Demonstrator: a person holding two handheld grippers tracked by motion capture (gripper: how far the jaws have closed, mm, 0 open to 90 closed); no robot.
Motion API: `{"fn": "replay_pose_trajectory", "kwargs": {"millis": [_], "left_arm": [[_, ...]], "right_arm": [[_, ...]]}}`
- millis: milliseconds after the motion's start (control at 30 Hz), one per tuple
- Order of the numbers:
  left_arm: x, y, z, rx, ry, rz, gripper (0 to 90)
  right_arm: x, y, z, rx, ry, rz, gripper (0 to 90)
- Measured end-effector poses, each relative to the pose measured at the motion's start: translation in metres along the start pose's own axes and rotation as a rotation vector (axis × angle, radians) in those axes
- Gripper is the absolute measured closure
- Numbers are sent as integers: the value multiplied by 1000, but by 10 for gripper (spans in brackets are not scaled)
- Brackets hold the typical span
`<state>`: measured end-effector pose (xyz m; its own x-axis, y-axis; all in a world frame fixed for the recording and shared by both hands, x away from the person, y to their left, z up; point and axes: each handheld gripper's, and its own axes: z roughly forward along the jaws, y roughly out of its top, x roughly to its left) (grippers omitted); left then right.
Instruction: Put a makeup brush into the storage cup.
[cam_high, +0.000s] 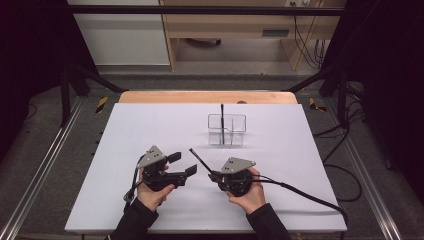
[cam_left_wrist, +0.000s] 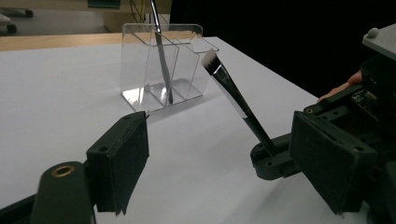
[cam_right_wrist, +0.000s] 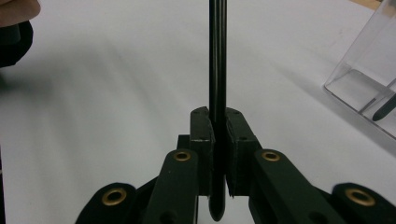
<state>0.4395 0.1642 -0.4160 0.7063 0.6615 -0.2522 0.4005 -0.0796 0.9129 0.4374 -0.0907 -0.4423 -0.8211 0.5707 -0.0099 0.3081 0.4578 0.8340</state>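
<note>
High view — clear organizer (cam_high: 227, 129) with 1 upright brush (cam_high: 222, 116); left gripper (cam_high: 181, 165) spread, right gripper (cam_high: 212, 175) pinching angled brush (cam_high: 199, 158).

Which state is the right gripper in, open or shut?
Shut on the brush. In the right gripper view the right gripper has both pads pressed against the black handle, no gap.

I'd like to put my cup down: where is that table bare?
Bare: the white table left of the clear organizer, and right of it to the edge. Crowded: the near middle, with the left claw and right claw holding a brush.
</note>
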Motion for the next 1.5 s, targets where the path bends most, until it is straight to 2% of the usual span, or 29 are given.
{"fn": "replay_pose_trajectory", "kwargs": {"millis": [167, 667, 1067, 1167, 1500], "left_arm": [[-3, 3, 6, -8, -12, -2, 206], [3, 6, 11, -71, -48, -87, 285], [2, 8, 15, -96, -83, -124, 326], [1, 9, 17, -102, -81, -130, 340], [0, 9, 18, -126, -79, -157, 503]], "right_arm": [[0, 1, 0, -13, 8, 14, 841], [1, 4, -1, -71, 27, 57, 841], [1, 5, -1, -96, 28, 67, 842], [1, 5, -1, -101, 29, 72, 842], [1, 5, -1, -111, 37, 83, 841]]}}
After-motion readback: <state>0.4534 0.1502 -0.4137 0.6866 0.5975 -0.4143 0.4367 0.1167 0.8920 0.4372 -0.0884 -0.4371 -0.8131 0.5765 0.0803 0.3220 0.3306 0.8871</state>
